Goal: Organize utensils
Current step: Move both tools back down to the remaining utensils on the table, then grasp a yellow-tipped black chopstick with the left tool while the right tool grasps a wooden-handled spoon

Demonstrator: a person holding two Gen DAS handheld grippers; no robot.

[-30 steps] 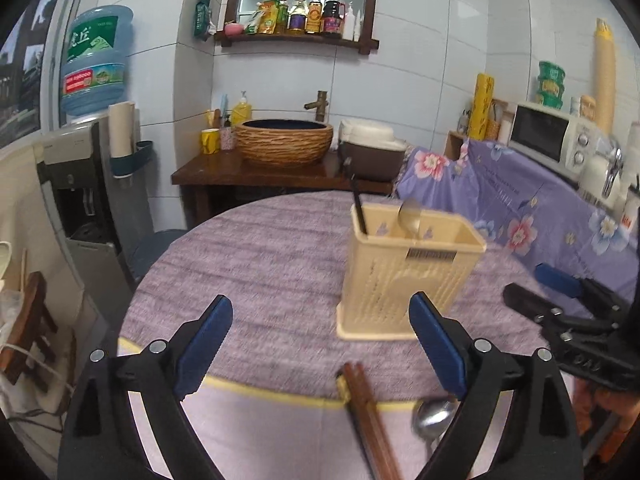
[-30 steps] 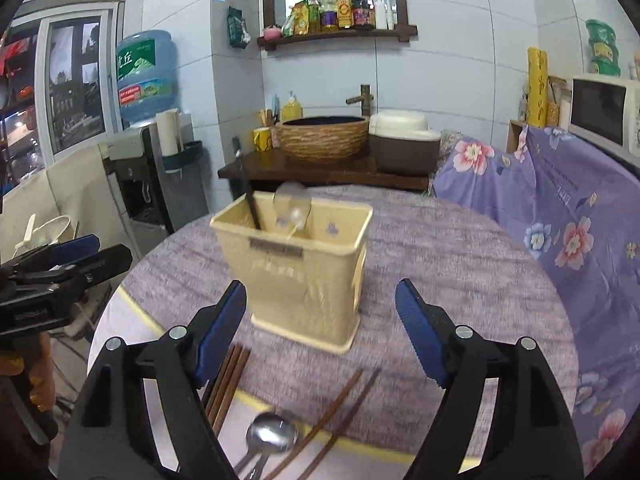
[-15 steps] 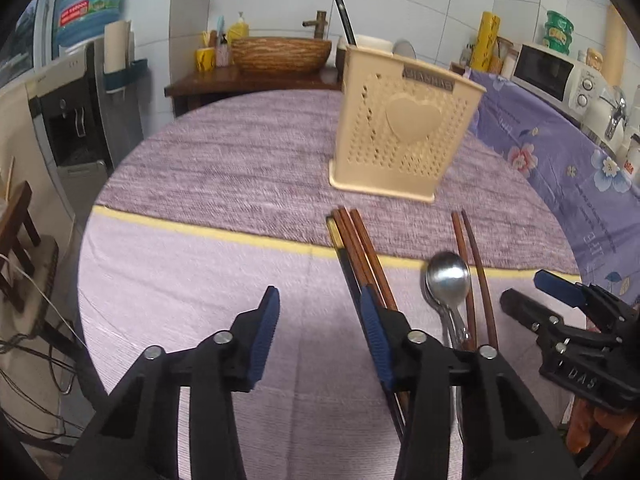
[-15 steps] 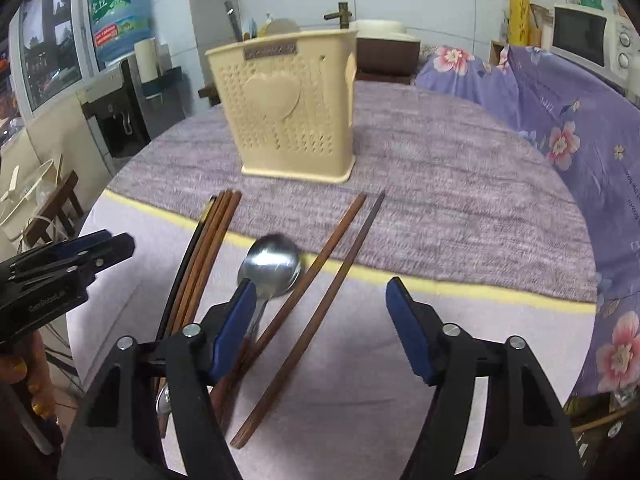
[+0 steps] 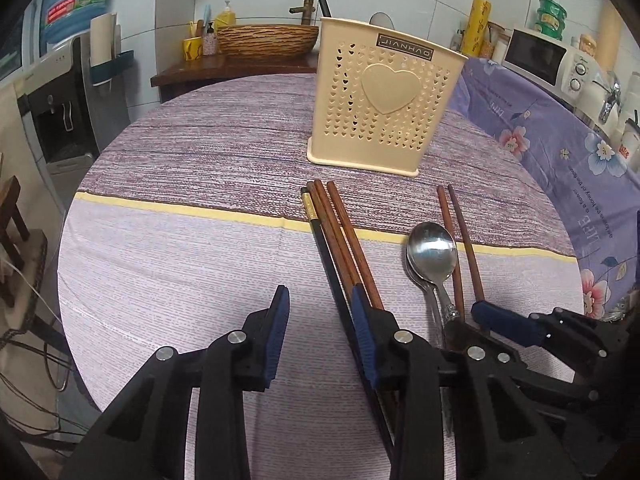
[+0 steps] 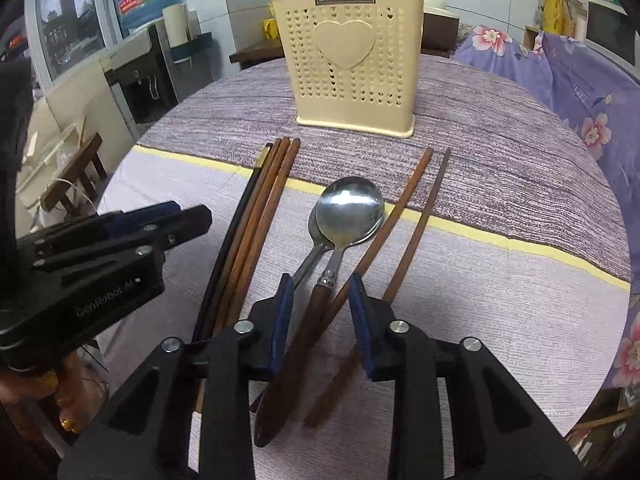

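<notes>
A dark nameplate on the cream perforated plastic utensil holder (image 6: pixel 347 50) reads "JIANHAO"; the black left gripper (image 6: pixel 120 220) body reads "GenRobot AI" (faint); the purple floral cloth (image 5: pixel 576 176) carries small unreadable print

You see one cream utensil holder (image 6: pixel 347 56) on the bench. Before it lie six chopsticks: a bundle of four (image 6: pixel 256 208) and a loose pair (image 6: pixel 408 216). Two spoons (image 6: pixel 344 216) lie stacked between them.

Both wrist views face the utensil holder (image 5: pixel 384 96) closely.
</notes>
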